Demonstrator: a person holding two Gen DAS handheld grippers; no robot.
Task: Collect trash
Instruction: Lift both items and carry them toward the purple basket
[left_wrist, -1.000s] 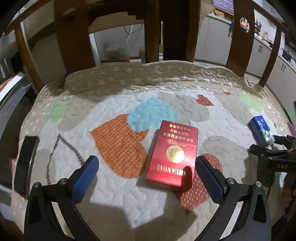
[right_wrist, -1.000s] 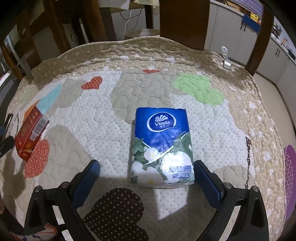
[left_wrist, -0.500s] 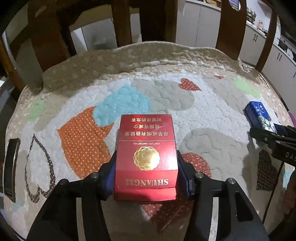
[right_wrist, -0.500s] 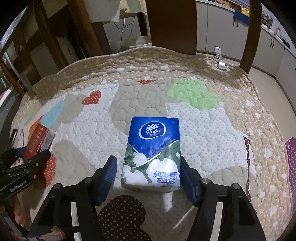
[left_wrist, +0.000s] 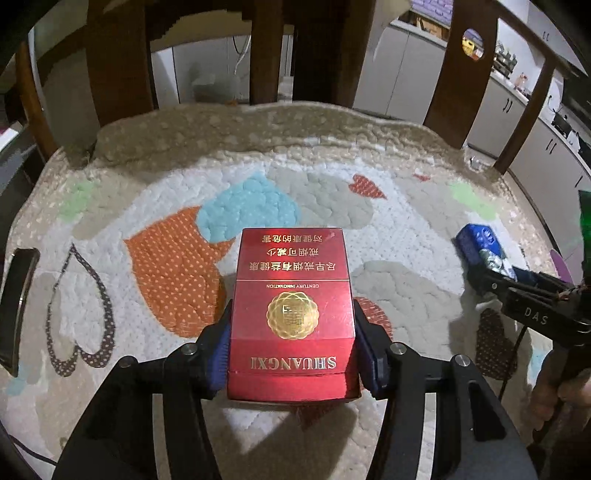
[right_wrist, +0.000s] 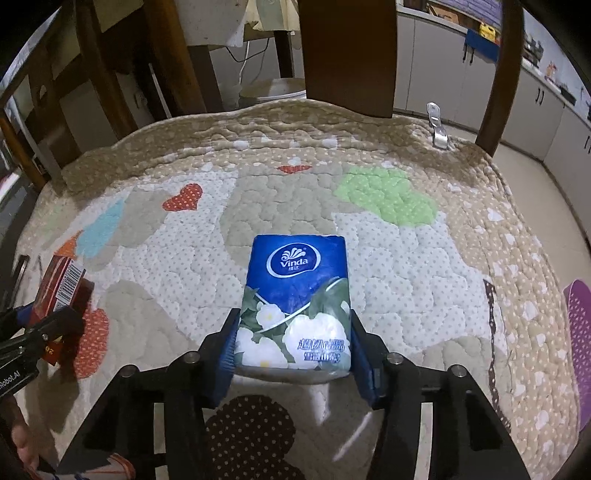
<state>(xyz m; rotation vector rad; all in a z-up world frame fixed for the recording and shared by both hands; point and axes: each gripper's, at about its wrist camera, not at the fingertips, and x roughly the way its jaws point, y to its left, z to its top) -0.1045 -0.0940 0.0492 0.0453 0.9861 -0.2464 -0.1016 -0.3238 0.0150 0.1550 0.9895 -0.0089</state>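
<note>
- Left gripper (left_wrist: 291, 352): clamped on red box (left_wrist: 291, 314), 6 o'clock on quilt (left_wrist: 166, 369).
- Right gripper (right_wrist: 291, 354): jaws just closing, pads squeezing tissue pack (right_wrist: 295, 299).
- Lift both straight, keeping grip low and centred.

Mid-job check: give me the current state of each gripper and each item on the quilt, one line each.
left gripper: jaws just closed, shut on the red cigarette pack.
red cigarette pack: lid closed, clamped by its long sides.
right gripper: jaws just closed further, shut on the tissue pack.
tissue pack: blue wrapper looks sealed, pads pressing its sides.
quilt: spread flat over the seat, clipped at the far right corner.
</note>
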